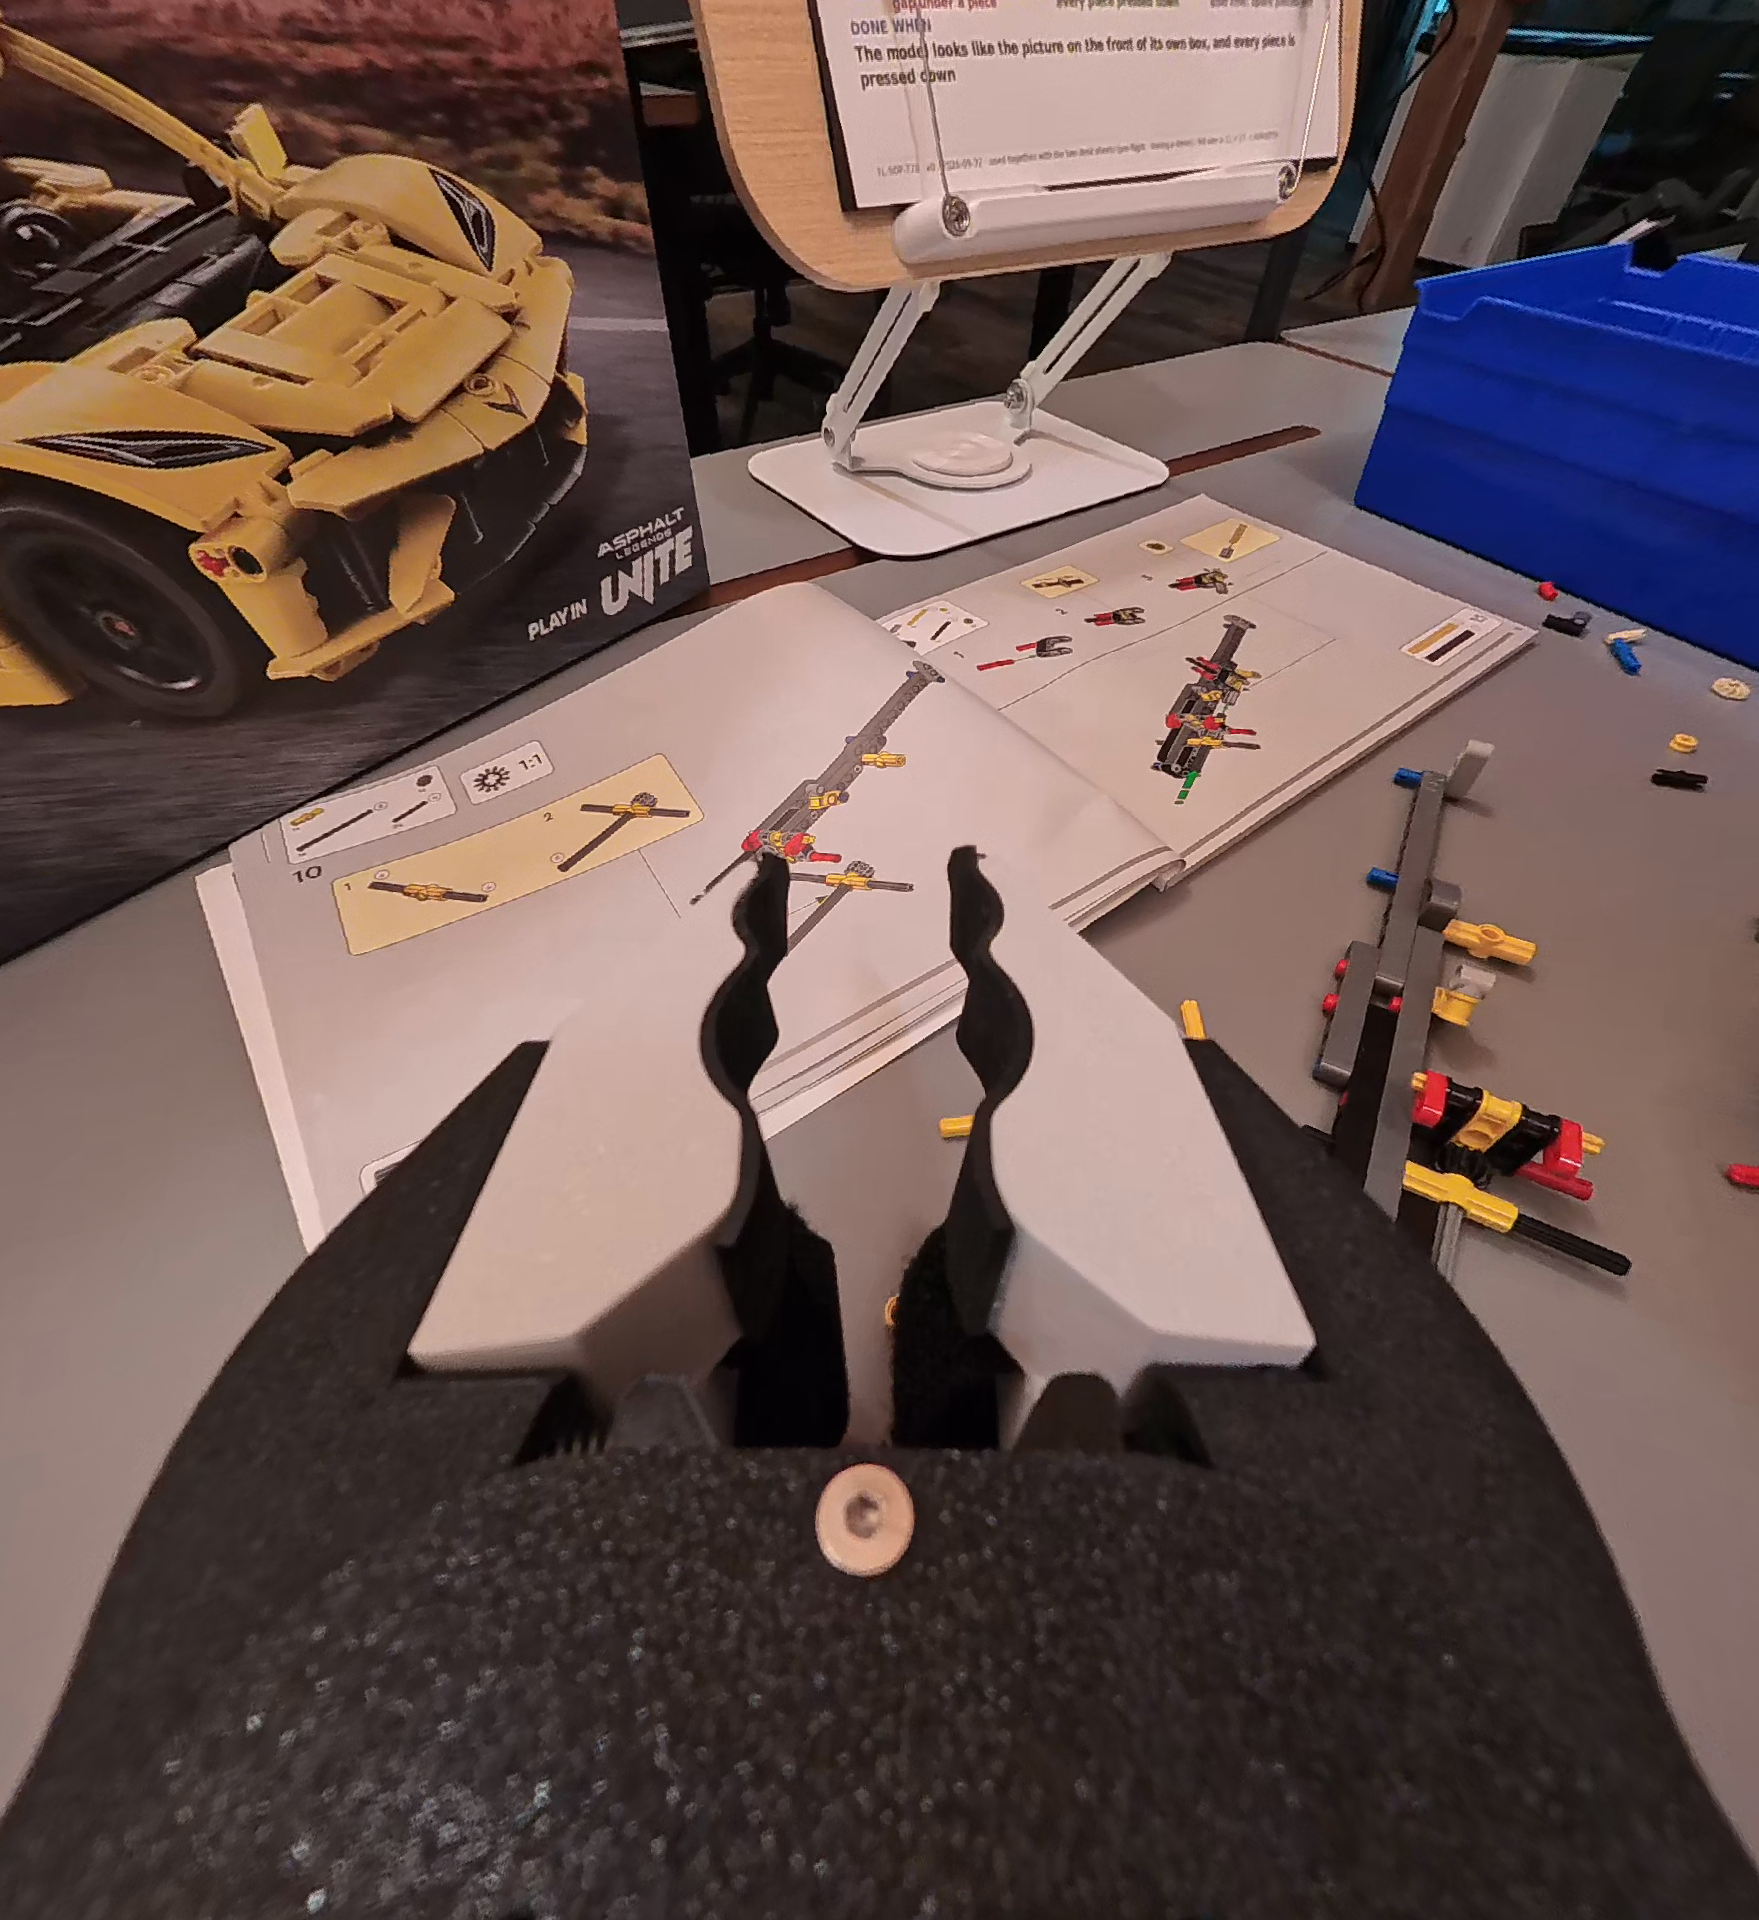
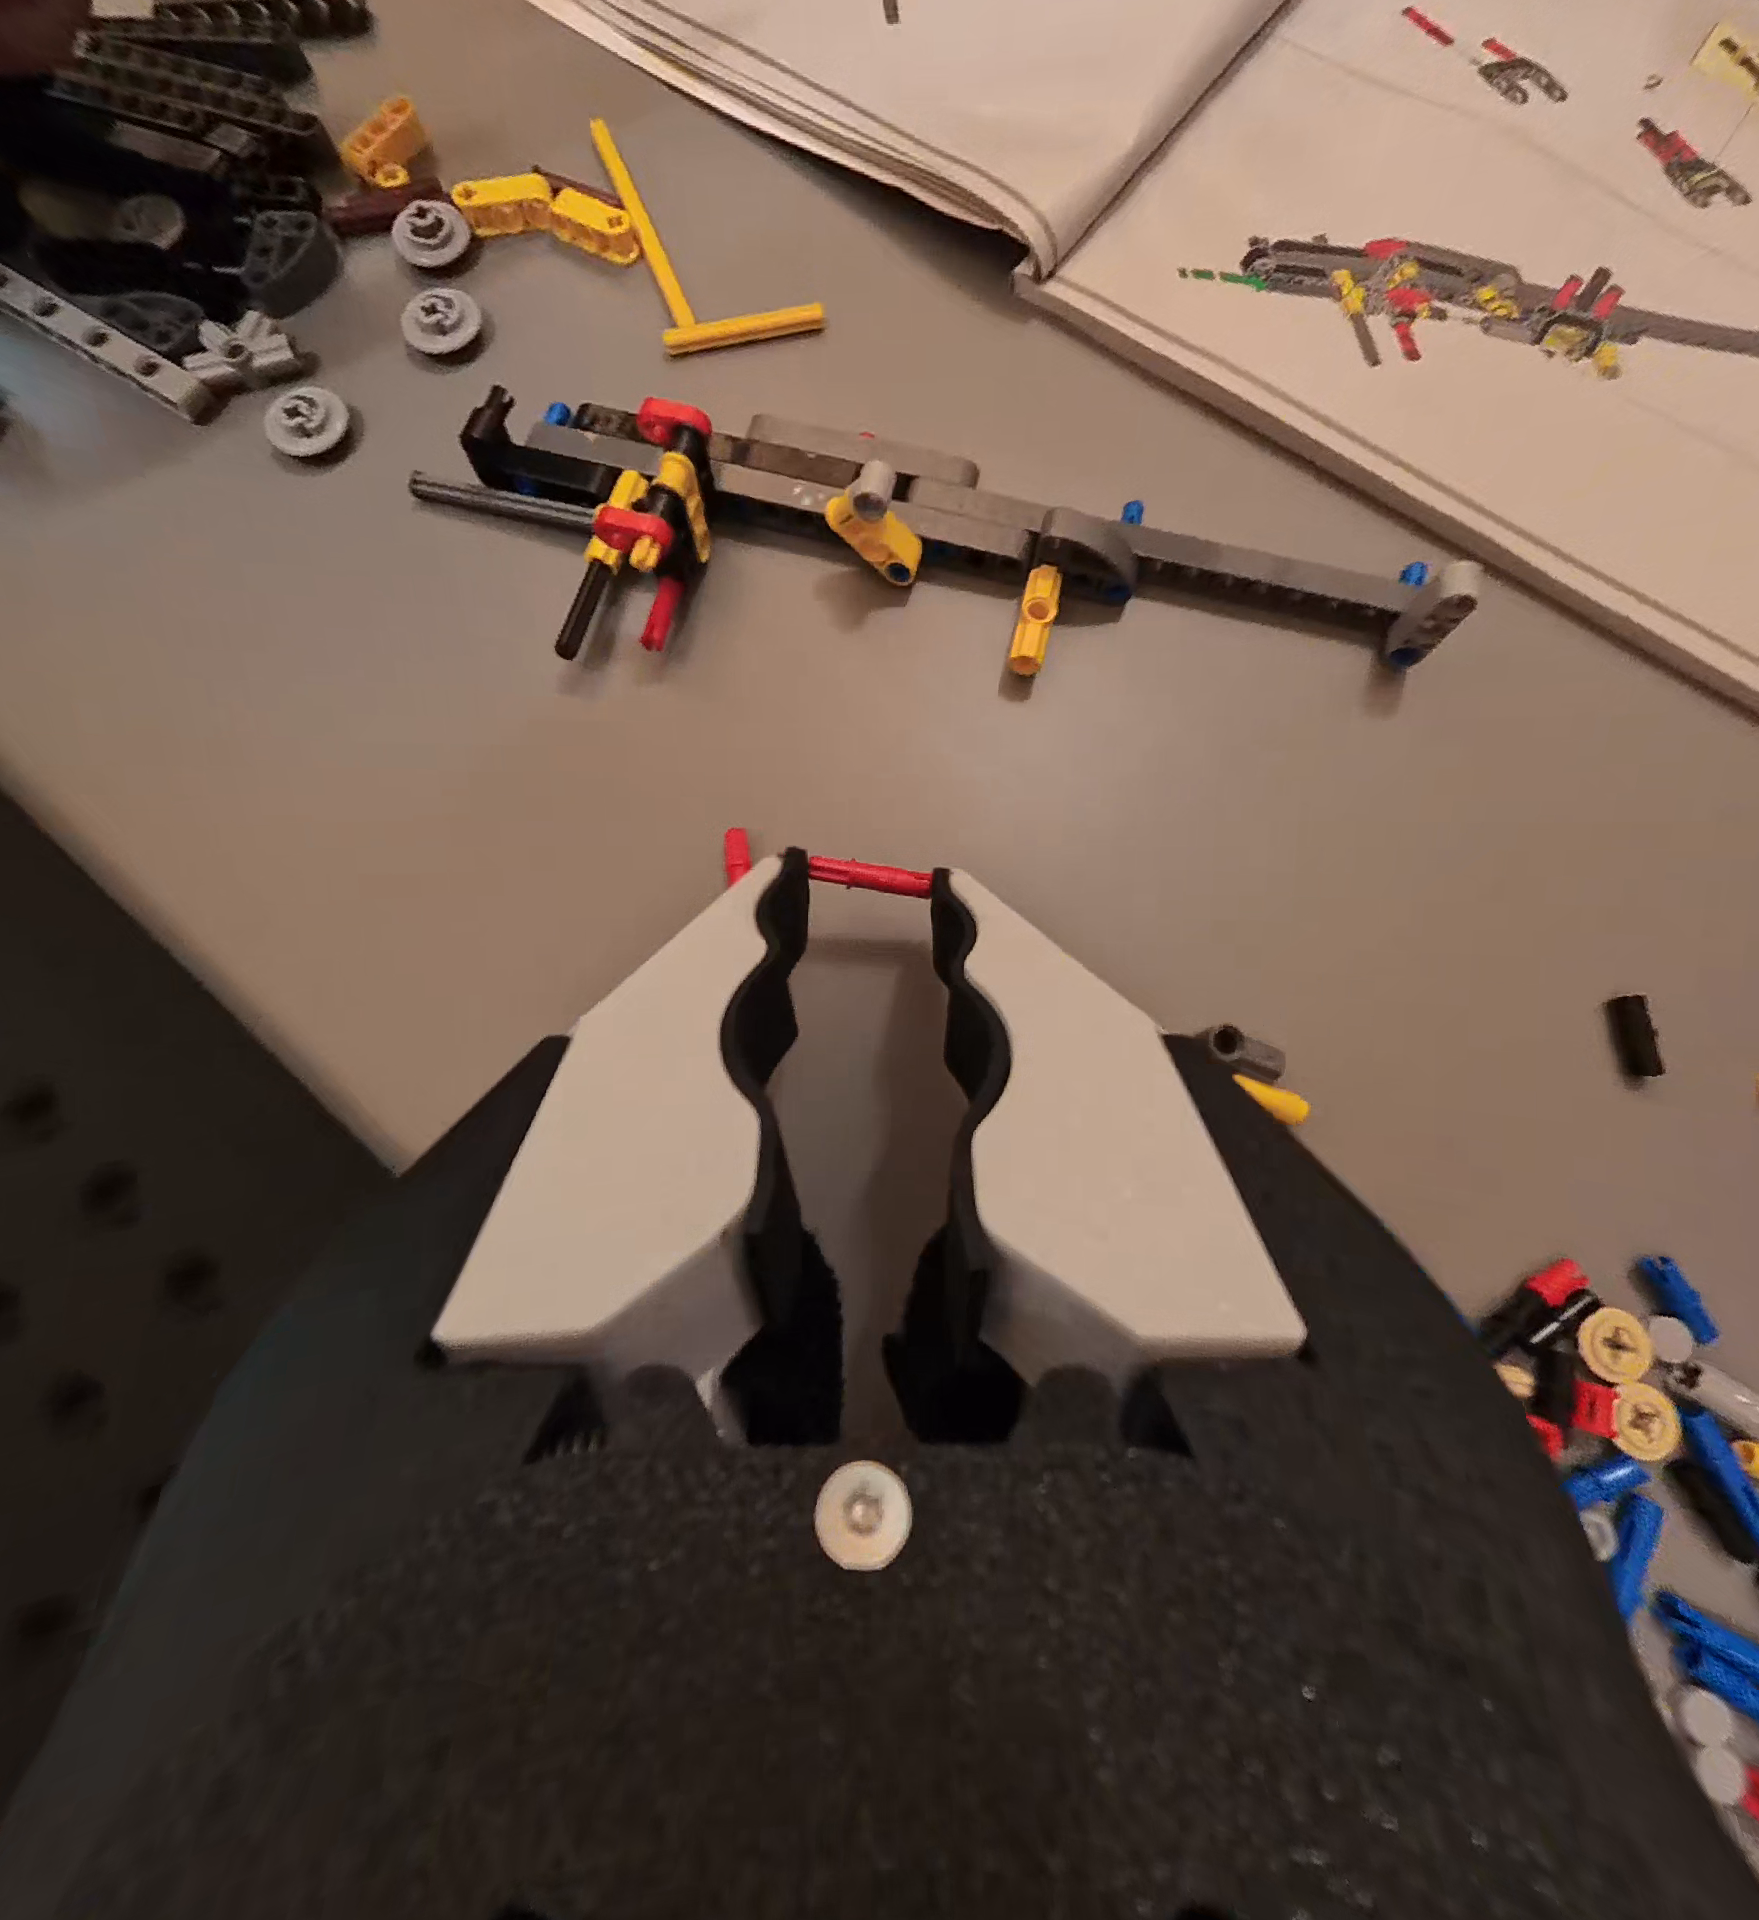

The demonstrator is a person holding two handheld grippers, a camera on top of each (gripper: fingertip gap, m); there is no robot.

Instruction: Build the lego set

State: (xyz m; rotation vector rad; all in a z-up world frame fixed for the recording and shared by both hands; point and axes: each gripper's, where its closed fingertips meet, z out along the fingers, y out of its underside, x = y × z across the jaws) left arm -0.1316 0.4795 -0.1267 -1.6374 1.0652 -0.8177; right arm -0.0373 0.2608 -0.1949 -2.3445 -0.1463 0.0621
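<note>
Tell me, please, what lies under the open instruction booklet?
The booklet lies on the grey table. At its near-left edge a white sheet pokes out from underneath. Whatever else lies under its pages is hidden.

A lab-like workroom is suggested by a grey worktable (image 1: 179, 1143), blue parts bin (image 1: 1602, 416), and perforated board (image 2: 75, 1247).

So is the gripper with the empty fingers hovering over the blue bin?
No, the left gripper has nothing between its fingers and sits above the open instruction booklet, while the blue bin stands off to the side.
</note>
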